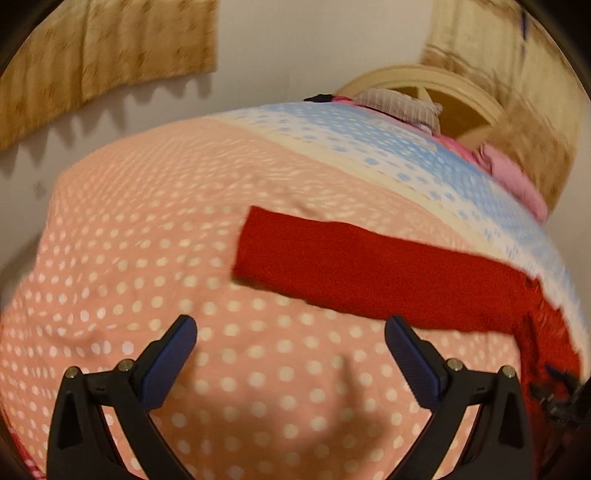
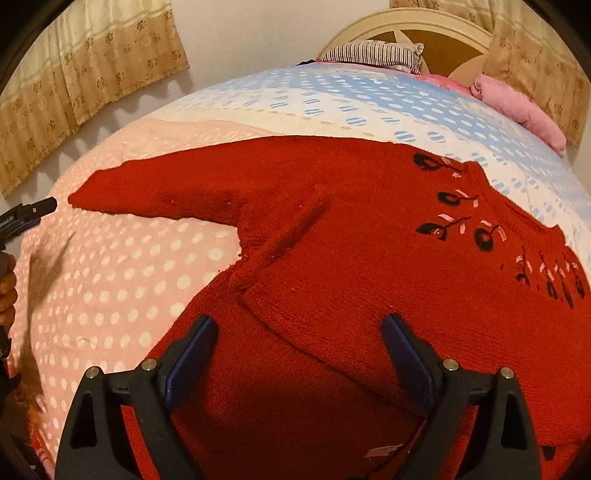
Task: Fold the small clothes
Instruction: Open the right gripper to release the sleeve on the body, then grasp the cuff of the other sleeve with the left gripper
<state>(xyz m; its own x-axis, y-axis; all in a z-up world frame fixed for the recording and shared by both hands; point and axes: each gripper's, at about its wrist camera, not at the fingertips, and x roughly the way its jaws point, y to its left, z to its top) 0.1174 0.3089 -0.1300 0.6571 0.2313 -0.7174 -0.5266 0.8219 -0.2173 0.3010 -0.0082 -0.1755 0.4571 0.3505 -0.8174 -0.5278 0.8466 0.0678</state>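
The sweater (image 2: pixel 369 258) lies flat on the bed (image 2: pixel 129 266); its sleeve (image 2: pixel 166 192) reaches left of the sweater; the pillows (image 2: pixel 373 53) sit behind the sweater, against the headboard (image 2: pixel 406 22); the curtain (image 2: pixel 85 74) hangs behind, to the sweater's left.

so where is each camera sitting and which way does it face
Left wrist: sits on the left gripper, angled down at the dotted bedspread and the red sweater sleeve; its own two open fingers show.
Right wrist: sits on the right gripper, angled down over the sweater's body; its open fingers show, with the left gripper's tip and a hand at the left edge.
Shared: sweater, bedspread, striped pillow, pink pillow, headboard, curtains.
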